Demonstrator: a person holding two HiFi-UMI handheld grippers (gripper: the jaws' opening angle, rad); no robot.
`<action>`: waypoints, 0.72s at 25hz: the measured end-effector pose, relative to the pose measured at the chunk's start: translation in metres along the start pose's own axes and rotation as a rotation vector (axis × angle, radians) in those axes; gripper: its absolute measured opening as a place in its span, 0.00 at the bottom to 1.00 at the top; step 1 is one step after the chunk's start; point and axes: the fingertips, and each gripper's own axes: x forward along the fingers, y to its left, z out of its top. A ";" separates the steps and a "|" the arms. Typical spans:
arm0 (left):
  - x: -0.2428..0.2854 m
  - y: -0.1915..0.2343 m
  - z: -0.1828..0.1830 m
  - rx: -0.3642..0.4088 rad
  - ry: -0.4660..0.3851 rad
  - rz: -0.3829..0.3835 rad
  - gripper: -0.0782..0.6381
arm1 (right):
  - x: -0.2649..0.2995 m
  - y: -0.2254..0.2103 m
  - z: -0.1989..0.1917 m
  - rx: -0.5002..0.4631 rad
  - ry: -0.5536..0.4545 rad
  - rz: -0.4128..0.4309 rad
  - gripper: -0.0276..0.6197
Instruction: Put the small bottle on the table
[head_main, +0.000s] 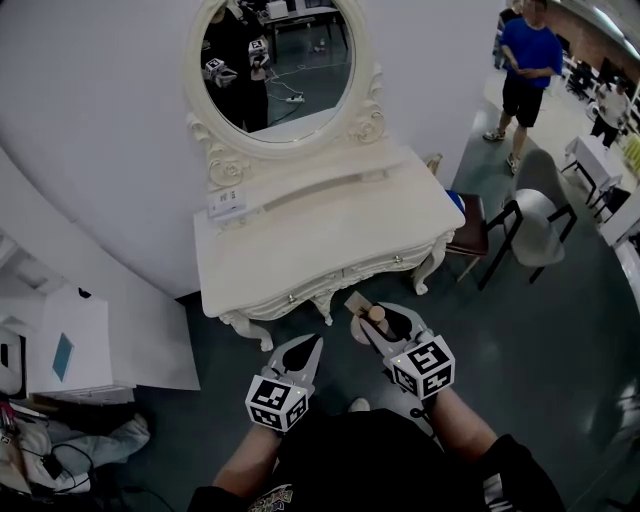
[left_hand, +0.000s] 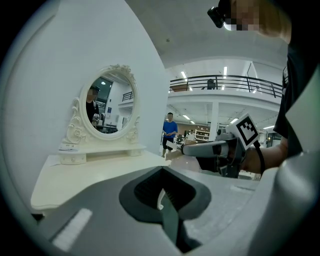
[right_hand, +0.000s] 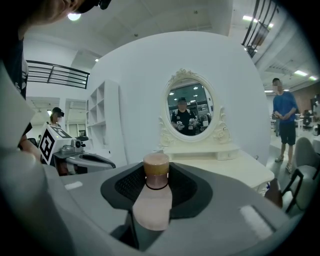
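Note:
A small pinkish bottle (head_main: 377, 317) with a tan cap stands upright between the jaws of my right gripper (head_main: 386, 323), which is shut on it. In the right gripper view the bottle (right_hand: 153, 202) fills the gap of that gripper (right_hand: 157, 171), cap uppermost. My left gripper (head_main: 311, 349) hovers beside it on the left, shut with nothing in it, and its own view shows the gripper (left_hand: 163, 176) with its jaws together. Both grippers hang over the floor in front of the cream dressing table (head_main: 330, 240), short of its front edge. The table top (right_hand: 235, 167) lies ahead.
An oval mirror (head_main: 275, 60) stands at the table's back, with a small white box (head_main: 227, 203) at its left foot. A grey chair (head_main: 535, 215) and a dark stool (head_main: 468, 225) stand to the right. A person in blue (head_main: 527, 60) is far right. White shelving (head_main: 80, 340) is left.

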 end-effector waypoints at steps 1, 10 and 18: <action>-0.001 -0.001 0.000 0.001 0.000 0.005 0.11 | -0.001 0.000 0.000 0.000 -0.001 0.003 0.30; -0.001 0.002 -0.001 -0.001 0.018 0.021 0.11 | -0.001 -0.003 -0.006 0.014 0.014 0.012 0.30; 0.020 0.022 -0.002 -0.010 0.035 -0.002 0.11 | 0.019 -0.012 -0.005 0.022 0.030 0.004 0.30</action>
